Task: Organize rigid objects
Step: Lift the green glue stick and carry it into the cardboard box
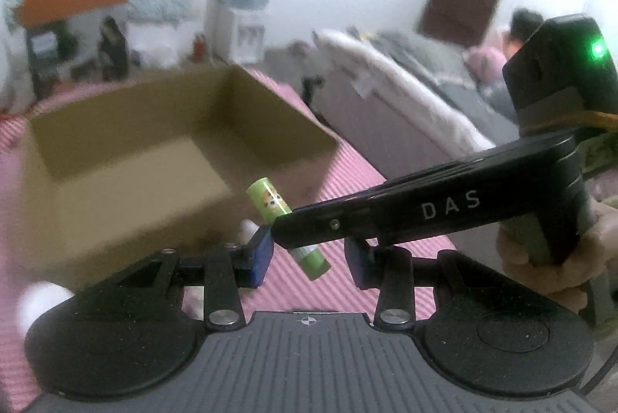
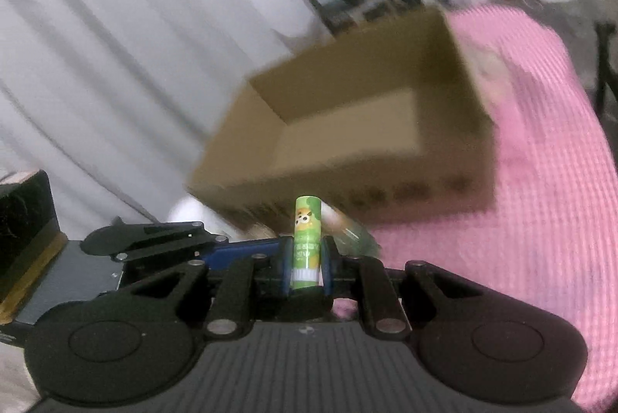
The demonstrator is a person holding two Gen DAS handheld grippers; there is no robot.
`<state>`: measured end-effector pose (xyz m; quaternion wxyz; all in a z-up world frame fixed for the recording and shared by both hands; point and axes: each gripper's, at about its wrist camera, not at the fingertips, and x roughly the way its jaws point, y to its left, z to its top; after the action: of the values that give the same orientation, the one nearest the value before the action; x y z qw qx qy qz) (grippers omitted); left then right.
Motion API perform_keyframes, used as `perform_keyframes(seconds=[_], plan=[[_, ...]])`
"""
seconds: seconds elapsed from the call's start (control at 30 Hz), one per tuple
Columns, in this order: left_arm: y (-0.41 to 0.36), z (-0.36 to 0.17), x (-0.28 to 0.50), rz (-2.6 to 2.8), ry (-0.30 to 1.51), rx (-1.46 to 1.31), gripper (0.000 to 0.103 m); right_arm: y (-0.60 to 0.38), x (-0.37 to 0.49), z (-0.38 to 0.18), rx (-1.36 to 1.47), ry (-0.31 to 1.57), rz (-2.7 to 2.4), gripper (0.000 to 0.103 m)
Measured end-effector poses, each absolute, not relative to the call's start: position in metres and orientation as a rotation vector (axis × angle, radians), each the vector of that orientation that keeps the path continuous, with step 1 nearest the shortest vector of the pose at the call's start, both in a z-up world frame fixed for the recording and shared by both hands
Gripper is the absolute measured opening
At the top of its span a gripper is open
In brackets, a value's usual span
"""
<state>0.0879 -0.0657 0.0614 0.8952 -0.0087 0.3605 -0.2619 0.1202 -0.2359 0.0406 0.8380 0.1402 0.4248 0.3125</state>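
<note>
A: Nearest the lens are the right tongs (image 2: 305,268), and what sits between their blue pads?
B: A green glue stick (image 2: 307,239), clamped about its lower half and standing upright, its cap end pointing away towards the box.

A: Going by size, what comes first?
B: The pink striped surface (image 2: 540,220), then the open cardboard box (image 2: 347,127) resting on it, beyond the stick; its floor shows bare. The views are blurred.

A: And the left tongs (image 1: 309,258)?
B: Their blue pads stand narrowly apart, holding nothing. The right tool reaches in from the right, and in that view the stick hangs tilted in the gap between the left pads, touching neither.

A: Anything else?
B: A hand (image 1: 560,258) grips the right tool's handle at the near right.
</note>
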Motion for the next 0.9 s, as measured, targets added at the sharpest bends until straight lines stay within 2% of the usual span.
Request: perform_keyframes(seconds=[0.17,0.33,0.6,0.9], plan=[[-0.031,0.085,0.111,-0.453,0.707,-0.02,0.039,-0.19,0.147,0.079,0.29,0.85,0.764,0.016],[-0.003,0.08,0.165,-0.383,0.771,-0.045,0.039,-0.139,0.201,0.088,0.311,0.903,0.827,0.016],[0.021,0.047,0.235,-0.284,0.885,-0.031,0.04,-0.101,0.302,0.04,0.406,1.126,0.805,0.016],[0.039,0.05,0.233,-0.212,0.851,-0.028,0.042,-0.071,0.36,-0.019,0.407,1.281,0.741,0.016]])
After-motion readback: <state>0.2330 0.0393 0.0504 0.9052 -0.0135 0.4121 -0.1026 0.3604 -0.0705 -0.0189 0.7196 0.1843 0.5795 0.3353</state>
